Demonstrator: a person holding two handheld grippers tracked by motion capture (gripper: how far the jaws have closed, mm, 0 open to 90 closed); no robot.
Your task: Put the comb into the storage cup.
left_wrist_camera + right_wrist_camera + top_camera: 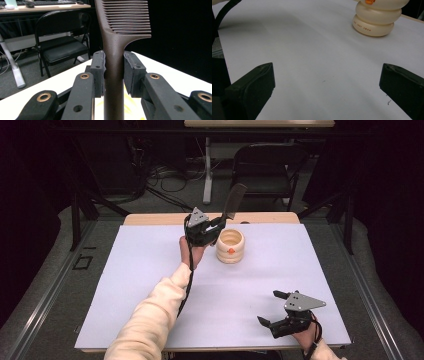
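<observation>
A dark brown comb [234, 200] stands upright in my left gripper [220, 223], which is shut on its handle [113, 72] just below the teeth. The comb hangs over the left rim of a cream ribbed cup [230, 246] with an orange mark, set at the far middle of the white mat. In the right gripper view the cup [377, 18] sits far ahead at the upper right. My right gripper [272, 307] rests low near the mat's front right corner, its jaws wide open with nothing between them [327, 82].
The white mat [150, 285] covers a wooden table [150, 219]. A black folding chair [265, 167] and a desk leg stand on the floor beyond the far edge. A cable trails from the left gripper along the cream sleeve [150, 320].
</observation>
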